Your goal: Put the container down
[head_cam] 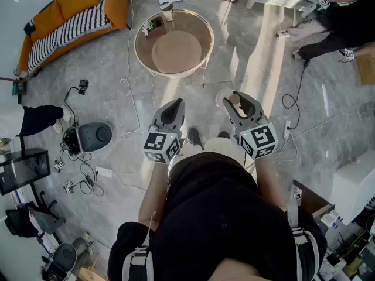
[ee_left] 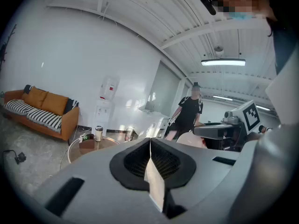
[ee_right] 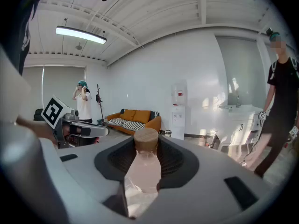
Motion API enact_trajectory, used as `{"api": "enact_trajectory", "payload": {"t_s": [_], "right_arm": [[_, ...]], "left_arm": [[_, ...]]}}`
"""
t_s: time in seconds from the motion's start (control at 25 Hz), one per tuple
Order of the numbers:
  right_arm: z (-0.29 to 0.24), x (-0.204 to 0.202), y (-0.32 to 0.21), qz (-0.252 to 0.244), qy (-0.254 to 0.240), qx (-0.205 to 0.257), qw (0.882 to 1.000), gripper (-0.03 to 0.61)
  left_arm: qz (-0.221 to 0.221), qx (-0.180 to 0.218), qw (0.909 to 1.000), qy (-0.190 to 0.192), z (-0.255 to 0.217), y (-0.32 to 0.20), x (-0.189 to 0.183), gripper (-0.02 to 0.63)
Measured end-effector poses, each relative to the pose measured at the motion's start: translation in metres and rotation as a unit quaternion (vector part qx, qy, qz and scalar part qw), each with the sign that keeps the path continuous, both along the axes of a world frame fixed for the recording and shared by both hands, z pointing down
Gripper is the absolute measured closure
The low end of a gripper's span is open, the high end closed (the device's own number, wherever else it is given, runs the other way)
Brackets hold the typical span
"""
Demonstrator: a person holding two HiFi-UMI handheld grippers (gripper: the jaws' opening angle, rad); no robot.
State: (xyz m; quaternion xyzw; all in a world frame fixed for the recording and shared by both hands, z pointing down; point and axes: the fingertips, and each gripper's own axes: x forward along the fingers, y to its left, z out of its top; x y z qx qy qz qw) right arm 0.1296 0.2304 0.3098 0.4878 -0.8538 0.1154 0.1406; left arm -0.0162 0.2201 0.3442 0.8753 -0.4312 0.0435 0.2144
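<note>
Grey marble-look floor [head_cam: 105,63] fills my head view. An orange sofa with a black-and-white striped cushion [head_cam: 70,16] is at top left. The round table with a white rim and brown top [head_cam: 196,28] is top centre, ahead of both grippers and well apart from them.

The left gripper [head_cam: 173,107] is held out over the floor. In the left gripper view [ee_left: 150,146] its fingers are closed flat together, with nothing between them.

The right gripper [head_cam: 239,105] is just beside it at about the same height. In the right gripper view [ee_right: 145,148] its fingers are clamped on the clear, pale container with a round wooden lid [ee_right: 142,171]. The body sits between the pads and the lid end [ee_right: 146,136] points out toward the fingertips.

So the container [head_cam: 233,99] is in the air in the right gripper, over the floor, not on the table.

A dark grey round device with cables [head_cam: 94,136] lies on the floor at left.

On the table's far edge there is a small brown box [head_cam: 155,27] and, beside it, a silver tumbler with a dark lid [head_cam: 167,9].
</note>
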Motion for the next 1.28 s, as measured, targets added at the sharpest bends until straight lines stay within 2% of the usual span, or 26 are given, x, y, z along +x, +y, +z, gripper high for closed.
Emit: {"api": "enact_trajectory", "payload": {"t_s": [0.52, 0.68, 1.0, 1.28], "right_arm": [[-0.009, -0.022, -0.008, -0.004, -0.004, 0.014, 1.000, 0.437], [-0.011, -0.025, -0.012, -0.003, -0.024, 0.008, 1.000, 0.437], [-0.014, -0.032, -0.012, -0.003, -0.026, 0.000, 1.000, 0.437], [-0.006, -0.029, -0.022, -0.001, -0.036, -0.011, 0.999, 0.437]], "left_arm": [[0.001, 0.019, 0.9998, 0.005, -0.008, -0.010, -0.021, 0.594], [0.002, 0.015, 0.9999, 0.008, -0.010, -0.012, -0.021, 0.594], [0.006, 0.014, 0.9998, 0.014, -0.005, -0.013, -0.025, 0.594], [0.002, -0.002, 0.9999, 0.011, 0.011, -0.017, -0.025, 0.594]]}}
